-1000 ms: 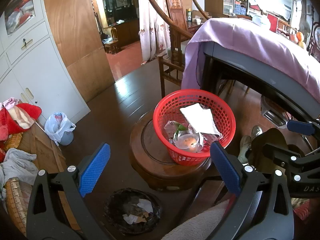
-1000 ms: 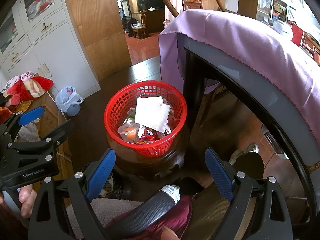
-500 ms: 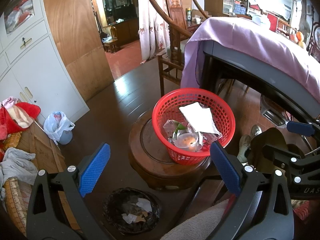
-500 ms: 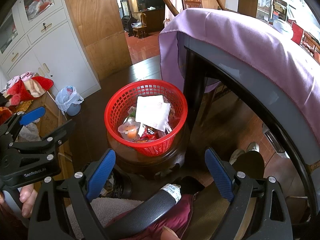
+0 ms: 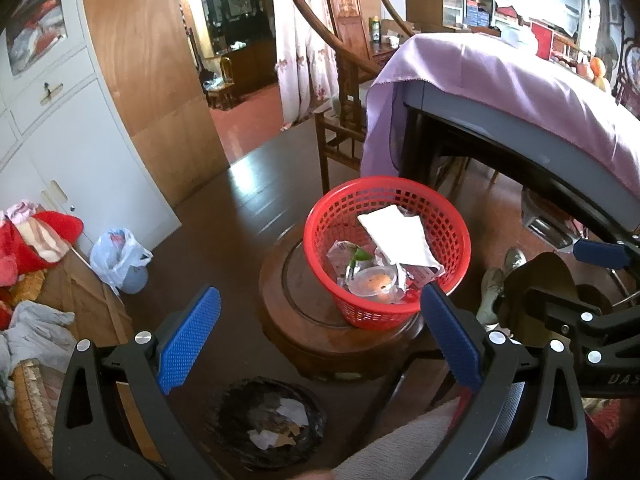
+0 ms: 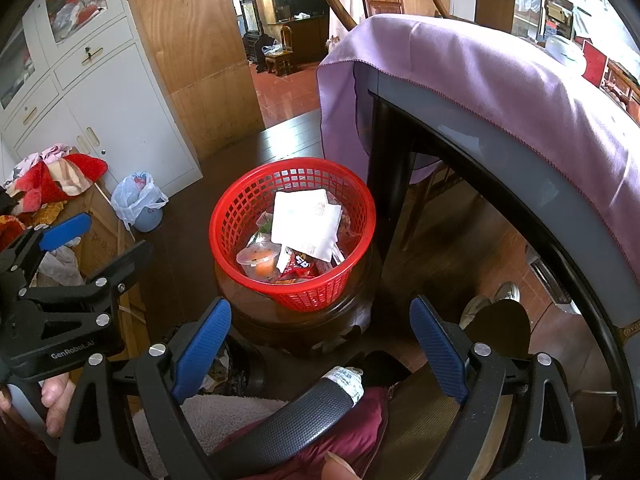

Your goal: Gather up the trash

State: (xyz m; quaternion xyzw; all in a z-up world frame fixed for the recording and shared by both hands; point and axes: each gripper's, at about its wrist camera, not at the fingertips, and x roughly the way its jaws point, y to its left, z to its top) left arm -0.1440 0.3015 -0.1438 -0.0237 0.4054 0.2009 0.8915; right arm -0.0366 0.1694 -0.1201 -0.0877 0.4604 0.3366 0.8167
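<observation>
Both your grippers hover spread wide over the red basket, nothing held.

Your left gripper has its jaws gaping and empty; your right gripper too. The red basket sits on the round wooden stool, at twelve o'clock from your right jaws, holding a white paper, a plastic cup and a red wrapper. The black bin stands on the floor at six o'clock from the stool.

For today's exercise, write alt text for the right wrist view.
A red basket of trash stands on a round wooden stool, beyond the open, empty right gripper. A purple-draped table rises at the right.
</observation>
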